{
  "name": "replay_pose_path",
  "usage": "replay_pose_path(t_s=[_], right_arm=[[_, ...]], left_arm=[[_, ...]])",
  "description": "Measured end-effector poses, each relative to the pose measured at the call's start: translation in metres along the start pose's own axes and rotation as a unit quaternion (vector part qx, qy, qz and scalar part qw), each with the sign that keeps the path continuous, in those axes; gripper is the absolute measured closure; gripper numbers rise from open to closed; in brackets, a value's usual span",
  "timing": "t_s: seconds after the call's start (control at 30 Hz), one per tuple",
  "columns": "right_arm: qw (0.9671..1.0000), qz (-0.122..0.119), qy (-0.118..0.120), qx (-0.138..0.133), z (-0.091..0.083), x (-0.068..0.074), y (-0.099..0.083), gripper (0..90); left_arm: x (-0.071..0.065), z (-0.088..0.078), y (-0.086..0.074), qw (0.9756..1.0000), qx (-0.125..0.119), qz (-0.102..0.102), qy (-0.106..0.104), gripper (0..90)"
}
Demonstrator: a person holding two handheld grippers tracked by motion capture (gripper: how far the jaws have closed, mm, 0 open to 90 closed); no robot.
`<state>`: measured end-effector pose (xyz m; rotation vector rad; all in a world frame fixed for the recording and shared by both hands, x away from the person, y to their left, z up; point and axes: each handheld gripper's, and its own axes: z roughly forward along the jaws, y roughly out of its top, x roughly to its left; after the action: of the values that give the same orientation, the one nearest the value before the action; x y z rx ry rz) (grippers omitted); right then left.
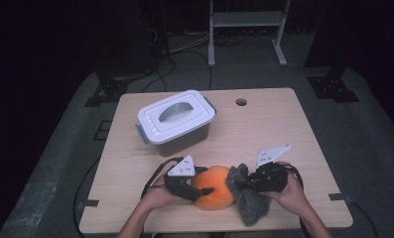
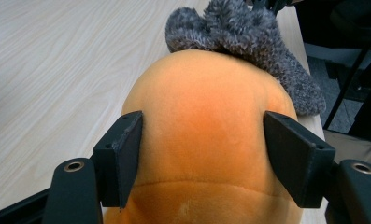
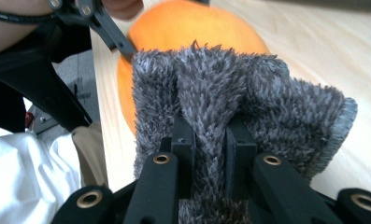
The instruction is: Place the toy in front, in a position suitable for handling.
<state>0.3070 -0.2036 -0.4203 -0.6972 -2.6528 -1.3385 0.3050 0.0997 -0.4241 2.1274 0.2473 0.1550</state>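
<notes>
The left gripper point(image 1: 200, 191) clamps its jaws on both sides of the orange plush ball point(image 1: 215, 187), which rests near the worktop's point(image 1: 264, 124) front edge. The right gripper point(image 1: 244, 185) pinches a fold of the grey fuzzy cloth point(image 1: 249, 198) (touching the ball's far side).

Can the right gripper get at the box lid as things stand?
Probably not yet: the right gripper is shut on the grey cloth, beside the orange plush. The table path to the box lid looks open.
</notes>
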Motion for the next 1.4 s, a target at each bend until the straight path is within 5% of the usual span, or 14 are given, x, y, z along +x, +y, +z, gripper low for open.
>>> replay_pose_path(t_s=[0.1, 0.3, 0.43, 0.67, 0.87, 1.1, 1.27, 1.4], right_arm=[[0.9999, 0.005, -0.011, 0.01, -0.004, -0.001, -0.005, 76.6], [0.999, -0.03, -0.003, -0.033, -0.01, 0.016, 0.014, 76.7], [0.9986, -0.052, -0.007, 0.001, 0.003, 0.025, 0.017, 76.6], [0.9993, -0.029, -0.008, 0.023, 0.0, 0.012, 0.001, 76.6], [0.9992, -0.022, -0.021, -0.025, -0.01, 0.01, 0.011, 76.4], [0.9997, -0.025, -0.002, 0.001, 0.003, 0.011, 0.008, 76.2], [0.9995, -0.025, 0.016, 0.013, 0.002, 0.011, 0.002, 76.2], [0.9992, -0.025, 0.025, 0.018, 0.001, 0.01, 0.0, 76.1]], left_arm=[[0.001, 0.0, -0.001, 1.0, -0.002, -0.006, 0.0, 30.7], [-0.002, 0.003, 0.003, 1.0, 0.0, 0.002, 0.003, 30.3], [0.0, 0.003, 0.002, 1.0, 0.001, -0.002, 0.005, 30.2], [0.0, 0.003, 0.002, 1.0, 0.003, -0.006, 0.007, 30.2], [-0.005, 0.005, 0.006, 0.9999, 0.004, 0.008, 0.005, 30.1], [-0.008, 0.004, 0.014, 0.9999, 0.011, 0.012, -0.004, 18.9], [-0.006, 0.005, 0.015, 0.9997, 0.023, -0.006, -0.003, 9.1], [-0.002, 0.009, 0.012, 0.9983, 0.038, -0.038, -0.024, 9.8]])
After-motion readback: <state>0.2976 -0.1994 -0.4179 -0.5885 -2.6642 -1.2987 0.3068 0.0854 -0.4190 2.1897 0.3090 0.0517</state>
